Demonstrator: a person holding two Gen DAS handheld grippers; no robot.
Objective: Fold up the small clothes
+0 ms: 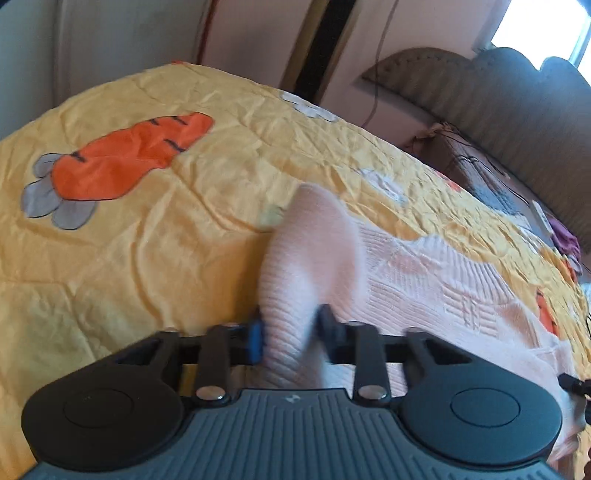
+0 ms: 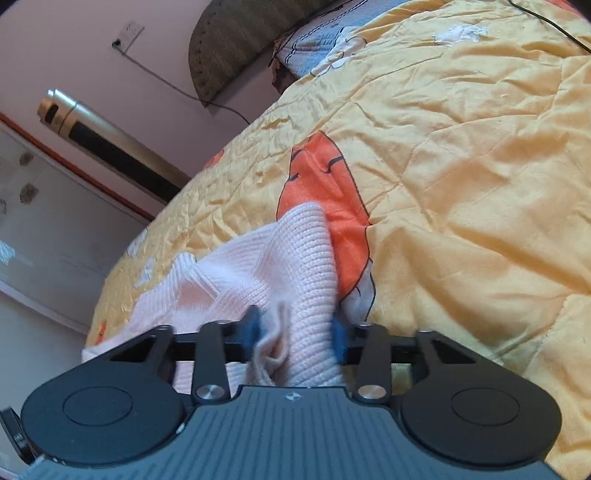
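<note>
A pale pink ribbed knit garment [image 1: 406, 280] lies on a yellow quilt [image 1: 147, 258] printed with orange carrots. In the left wrist view a fold of it rises in a blurred hump between the blue-padded fingers, and my left gripper [image 1: 291, 332] is shut on it. In the right wrist view the same pink knit garment [image 2: 258, 266] bunches up from the quilt [image 2: 461, 184] into my right gripper [image 2: 295, 332], whose pads press a thick ribbed edge. The rest of the garment trails off to the left, beneath the gripper body.
A grey padded headboard [image 1: 517, 110] and a patterned pillow [image 1: 480, 177] lie at the far end of the bed. Small purple items [image 1: 565, 240] sit near the bed's right edge. A tall tower appliance [image 2: 110, 147] stands by the pink wall, with a cable hanging from a socket [image 2: 127, 35].
</note>
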